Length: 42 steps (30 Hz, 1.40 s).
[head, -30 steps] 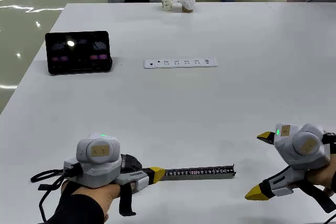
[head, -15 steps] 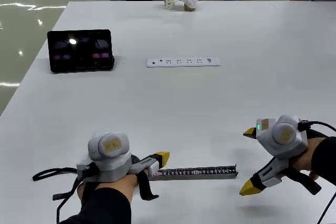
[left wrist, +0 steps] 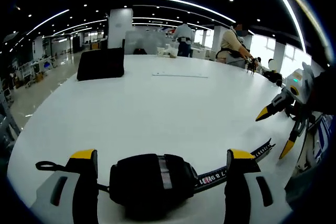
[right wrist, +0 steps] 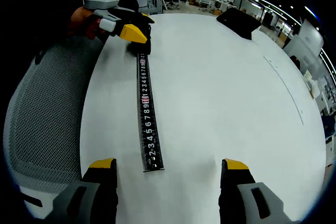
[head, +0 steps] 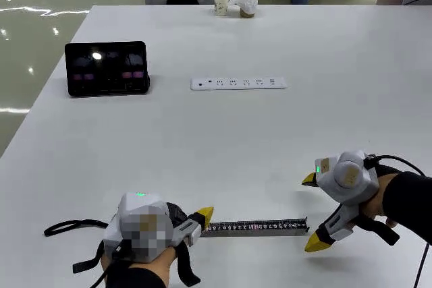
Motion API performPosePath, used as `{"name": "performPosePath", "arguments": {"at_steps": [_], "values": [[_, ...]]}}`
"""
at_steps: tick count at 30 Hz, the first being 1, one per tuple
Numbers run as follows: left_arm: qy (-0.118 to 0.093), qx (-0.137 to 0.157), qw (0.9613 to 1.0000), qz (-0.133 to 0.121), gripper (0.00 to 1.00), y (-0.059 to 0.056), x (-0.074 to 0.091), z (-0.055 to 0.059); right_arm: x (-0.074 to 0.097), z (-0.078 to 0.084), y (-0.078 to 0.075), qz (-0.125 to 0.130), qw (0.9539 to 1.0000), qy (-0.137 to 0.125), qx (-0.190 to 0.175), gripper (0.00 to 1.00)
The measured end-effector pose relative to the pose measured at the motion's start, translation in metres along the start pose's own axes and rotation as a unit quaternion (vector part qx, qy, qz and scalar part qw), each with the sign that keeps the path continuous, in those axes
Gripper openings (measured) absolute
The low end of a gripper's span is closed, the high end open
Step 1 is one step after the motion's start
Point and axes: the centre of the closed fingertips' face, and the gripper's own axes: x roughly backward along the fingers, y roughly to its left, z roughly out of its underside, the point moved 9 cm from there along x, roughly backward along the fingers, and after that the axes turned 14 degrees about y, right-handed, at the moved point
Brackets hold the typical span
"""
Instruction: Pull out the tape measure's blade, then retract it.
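The tape measure's case [left wrist: 149, 182] sits on the table [head: 270, 133] between the left claw's [left wrist: 161, 156] jaws, though I cannot tell whether they pinch it. Its blade [right wrist: 145, 119] lies flat towards the spread, empty right claw [right wrist: 168, 163]. The blade looks thin, springy and slick, best taken at its end hook. A second ago the right claw was farther off; now its jaws flank the tip.

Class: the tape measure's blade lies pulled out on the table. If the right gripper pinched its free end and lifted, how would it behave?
The blade is thin and narrow, so it would probably sag or bend. Its printed face looks smooth, so the right gripper may slip. The case looks bulkier, likely anchoring the other end.
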Motion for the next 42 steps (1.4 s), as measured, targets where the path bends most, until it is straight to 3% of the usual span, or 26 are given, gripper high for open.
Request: {"name": "performPosePath", "arguments": {"at_steps": [8,23,25,27,30,31,32,33,36,42], "values": [[0.015,-0.023,0.9996,0.002,0.99,-0.003,-0.002,0.006,-0.004,0.000,0.003,-0.002,0.9994,0.011,0.032,0.50],[0.018,-0.006,0.9998,-0.003,0.97,0.002,-0.002,0.007,-0.008,0.000,0.011,-0.017,0.9980,0.018,0.058,0.18],[0.017,0.002,0.9998,-0.004,0.97,0.003,-0.002,0.007,-0.008,0.001,0.011,-0.016,0.9979,0.018,0.060,0.16],[0.019,-0.002,0.9998,-0.006,0.95,0.003,-0.002,0.007,-0.008,0.002,0.011,-0.030,0.9988,0.019,0.035,0.13],[0.021,-0.002,0.9998,-0.007,0.90,0.003,-0.003,0.008,-0.009,0.001,0.010,-0.024,0.9989,0.019,0.035,0.12],[0.021,-0.001,0.9997,-0.008,0.88,0.003,-0.002,0.008,-0.009,0.001,0.011,-0.021,0.9986,0.023,0.042,0.12],[0.020,-0.001,0.9998,-0.009,0.85,0.003,-0.002,0.008,-0.009,0.000,0.012,-0.012,0.9965,0.028,0.077,0.12],[0.019,0.000,0.9998,-0.010,0.85,0.003,-0.002,0.008,-0.009,-0.001,0.013,-0.012,0.9964,0.031,0.078,0.12],[0.020,0.003,0.9998,-0.009,0.81,0.003,-0.002,0.008,-0.009,-0.003,0.011,-0.017,0.9977,0.037,0.054,0.11],[0.030,0.015,0.9994,-0.010,0.75,0.005,-0.003,0.011,-0.009,-0.004,0.010,-0.019,0.9976,0.047,0.048,0.11]]}}
